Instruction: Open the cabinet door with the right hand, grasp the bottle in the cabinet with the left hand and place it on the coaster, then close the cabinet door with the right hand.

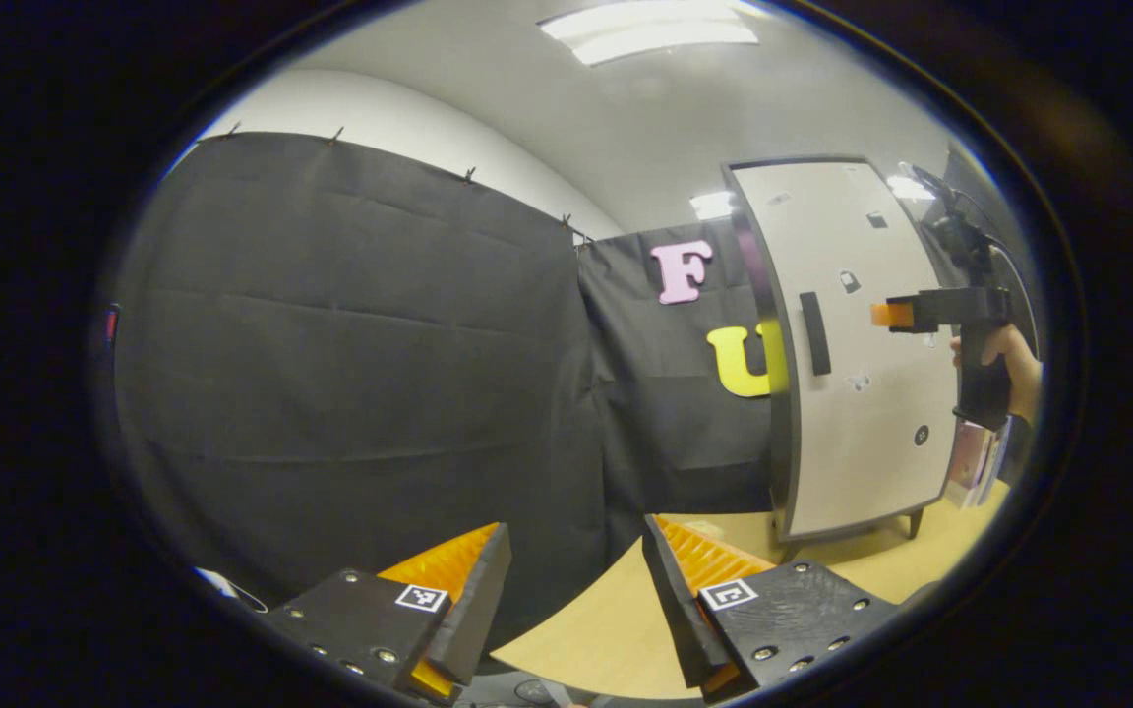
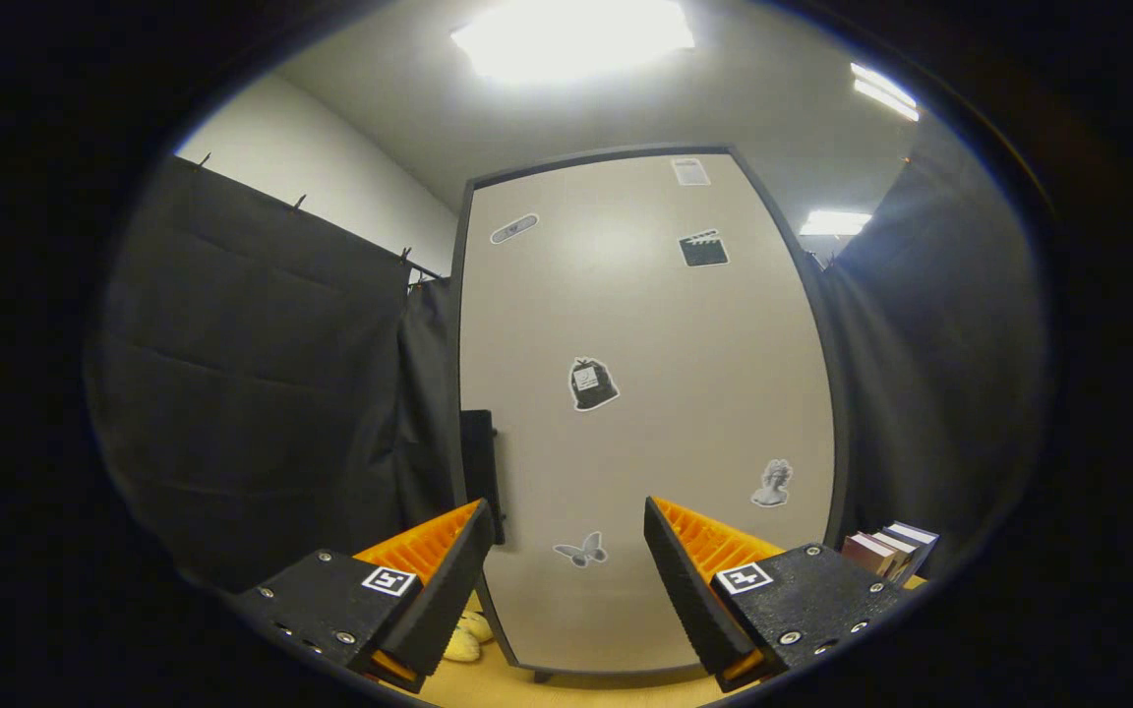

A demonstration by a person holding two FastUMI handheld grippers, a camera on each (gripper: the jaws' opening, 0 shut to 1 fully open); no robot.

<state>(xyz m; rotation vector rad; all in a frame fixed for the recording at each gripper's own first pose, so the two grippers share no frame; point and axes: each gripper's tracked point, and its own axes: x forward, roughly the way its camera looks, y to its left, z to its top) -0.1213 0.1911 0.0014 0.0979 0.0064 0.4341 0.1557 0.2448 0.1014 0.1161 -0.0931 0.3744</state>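
The cabinet [image 2: 645,393] stands straight ahead in the right gripper view, its beige stickered door shut over the inside. A black handle [image 2: 478,472] runs down the door's left edge. My right gripper [image 2: 566,506] is open, a short way in front of the door, and its left finger [image 2: 429,556] lines up just below the handle. In the left gripper view the cabinet [image 1: 862,374] is at the right, with its handle [image 1: 815,332]. There a hand holds the right gripper [image 1: 891,315] level in front of the door. My left gripper [image 1: 576,531] is open and holds nothing, over the wooden table [image 1: 616,619].
Several books [image 2: 889,549] stand upright just right of the cabinet, also seen as books [image 1: 975,462] in the left gripper view. A yellow soft object [image 2: 463,637] lies on the table by the cabinet's lower left corner. Black cloth walls surround the booth.
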